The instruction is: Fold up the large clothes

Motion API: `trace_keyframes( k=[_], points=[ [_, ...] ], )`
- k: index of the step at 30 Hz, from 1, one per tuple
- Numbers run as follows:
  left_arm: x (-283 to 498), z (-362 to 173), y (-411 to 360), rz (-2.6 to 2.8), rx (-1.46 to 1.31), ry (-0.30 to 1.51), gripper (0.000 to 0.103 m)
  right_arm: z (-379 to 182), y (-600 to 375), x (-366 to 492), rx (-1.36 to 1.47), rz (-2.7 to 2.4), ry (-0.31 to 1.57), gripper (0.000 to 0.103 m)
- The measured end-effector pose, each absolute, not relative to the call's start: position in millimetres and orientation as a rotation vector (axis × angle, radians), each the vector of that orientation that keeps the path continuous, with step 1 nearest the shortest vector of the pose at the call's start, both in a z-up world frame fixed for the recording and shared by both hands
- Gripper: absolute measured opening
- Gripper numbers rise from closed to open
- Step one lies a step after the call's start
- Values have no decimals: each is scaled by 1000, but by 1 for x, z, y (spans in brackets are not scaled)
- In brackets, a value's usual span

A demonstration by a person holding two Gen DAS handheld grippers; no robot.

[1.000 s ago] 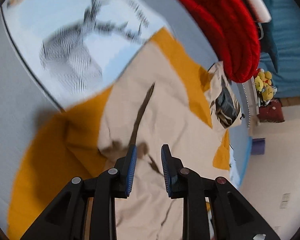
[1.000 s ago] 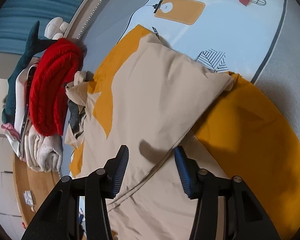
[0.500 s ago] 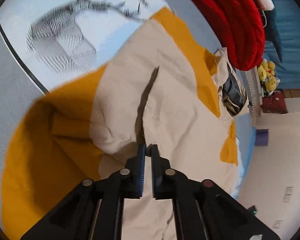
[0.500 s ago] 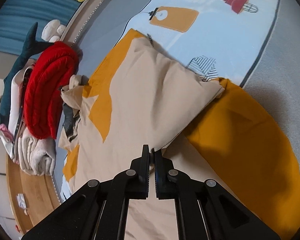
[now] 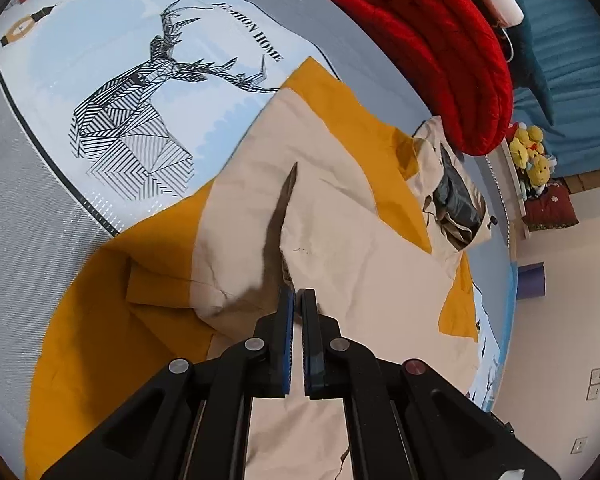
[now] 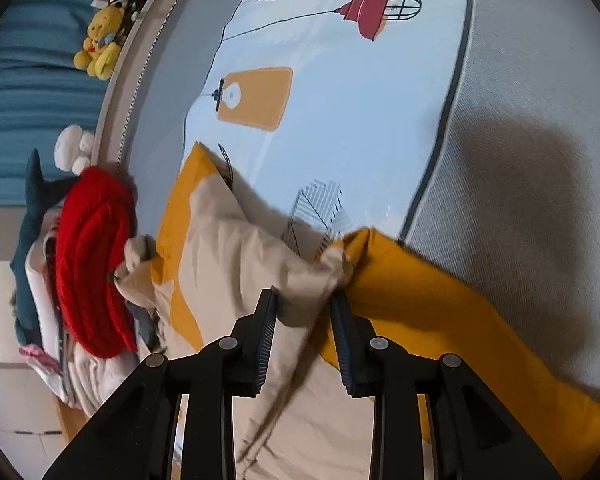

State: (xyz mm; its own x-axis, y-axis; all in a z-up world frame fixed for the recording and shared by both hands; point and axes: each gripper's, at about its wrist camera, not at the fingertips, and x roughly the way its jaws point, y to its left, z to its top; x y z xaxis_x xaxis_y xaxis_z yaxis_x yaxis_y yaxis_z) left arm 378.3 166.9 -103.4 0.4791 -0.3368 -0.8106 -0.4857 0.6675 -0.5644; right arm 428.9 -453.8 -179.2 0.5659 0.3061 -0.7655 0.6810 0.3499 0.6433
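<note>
While the big beige-and-mustard cloth jacket (image 5: 340, 216) lies spread on the printed bedspread (image 5: 112, 60), left tool (image 5: 297, 300) is pinched onto a fold; right tool (image 6: 305, 304), jaws just reopened slightly, clamps bunched fabric.

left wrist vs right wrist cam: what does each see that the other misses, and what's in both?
Left wrist only: the deer print on the bedspread, and the left gripper shut on the beige and orange jacket.
Right wrist only: the red lamp print, the orange lamp print, and the right gripper, whose jaws just reopened a little, with bunched fabric between them.
Both: the jacket, the red blanket, and the yellow plush toys.
</note>
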Motion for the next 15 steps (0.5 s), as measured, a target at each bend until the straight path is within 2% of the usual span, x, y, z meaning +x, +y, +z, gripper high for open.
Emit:
trace_keyframes(
  k=[3,9,12,15],
  points=[
    [380,-100,162,99,-862,1104,2,-165,-456,420,1205,-363,959,8],
    [380,-112,161,136,-841,1188,2,-166,-463,403,1127,-586,1035,11],
    [379,-109,163,146,-844,1191,2,-141,-461,400,1016,-639,969,11],
    [379,-88,161,207,-699,1119,2,-110,-440,424,890,-443,883,11]
  ],
)
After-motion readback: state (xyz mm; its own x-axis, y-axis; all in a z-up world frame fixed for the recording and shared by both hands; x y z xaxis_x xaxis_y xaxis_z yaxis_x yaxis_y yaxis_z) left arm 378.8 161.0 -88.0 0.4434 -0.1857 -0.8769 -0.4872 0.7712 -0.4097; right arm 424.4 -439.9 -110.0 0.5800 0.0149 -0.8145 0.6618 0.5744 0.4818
